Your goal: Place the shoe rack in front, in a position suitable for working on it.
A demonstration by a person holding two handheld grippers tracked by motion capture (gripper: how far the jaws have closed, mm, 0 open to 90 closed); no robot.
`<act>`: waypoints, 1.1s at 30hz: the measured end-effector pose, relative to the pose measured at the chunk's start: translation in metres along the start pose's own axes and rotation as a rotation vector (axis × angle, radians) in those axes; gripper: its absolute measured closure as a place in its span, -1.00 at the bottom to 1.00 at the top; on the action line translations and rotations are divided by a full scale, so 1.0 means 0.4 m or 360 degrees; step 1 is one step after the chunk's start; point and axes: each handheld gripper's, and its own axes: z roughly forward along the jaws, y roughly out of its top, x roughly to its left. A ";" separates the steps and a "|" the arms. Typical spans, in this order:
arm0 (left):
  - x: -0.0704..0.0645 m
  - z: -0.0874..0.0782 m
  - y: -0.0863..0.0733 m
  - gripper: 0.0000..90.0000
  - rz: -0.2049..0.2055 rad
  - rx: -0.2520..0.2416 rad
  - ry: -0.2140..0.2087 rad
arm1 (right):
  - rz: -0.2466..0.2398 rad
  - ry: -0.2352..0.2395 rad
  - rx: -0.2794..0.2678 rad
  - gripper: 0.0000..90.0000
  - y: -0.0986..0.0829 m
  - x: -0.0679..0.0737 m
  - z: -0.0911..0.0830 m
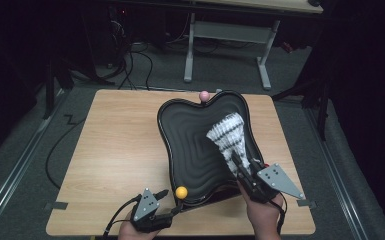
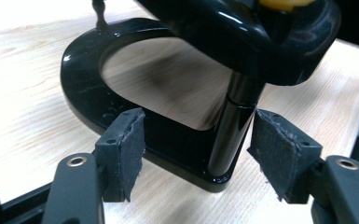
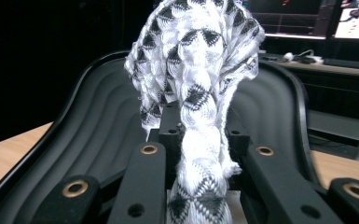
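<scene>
Right claw [image 3: 200,154] on knitted cloth [image 3: 198,70]

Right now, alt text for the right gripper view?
The right gripper clamps a bunched black-and-white knit cloth that fans out above its jaws. Behind it curves a ridged black tray, with wooden table at the left.

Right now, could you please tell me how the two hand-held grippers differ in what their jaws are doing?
The left gripper is open, its jaws standing either side of the glossy black post under the black ridged tray, near the yellow ball. The right gripper is shut on the white-and-black knitted cloth, which lies in the tray. The left gripper sits low by the tray's base; the right reaches over its rim. Both are at the tray's near edge.
</scene>
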 end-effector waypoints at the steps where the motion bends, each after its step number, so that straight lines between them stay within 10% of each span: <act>1: -0.004 0.004 -0.003 -0.22 0.0021 0.0014 -0.0008 | -0.0003 0.0014 0.0019 0.68 -0.009 0.006 0.004; 9: -0.020 0.022 -0.023 -0.23 0.0122 0.0027 -0.0018 | 0.0039 0.0134 0.0217 0.64 -0.097 0.058 0.041; 20: -0.018 0.033 -0.006 -0.23 0.0116 -0.0007 -0.0030 | 0.0013 0.0208 0.0201 0.13 -0.097 0.099 0.039; 33: -0.038 0.039 -0.005 0.35 0.0167 -0.0030 -0.0027 | 0.0024 0.0206 0.0218 0.61 -0.114 0.096 0.048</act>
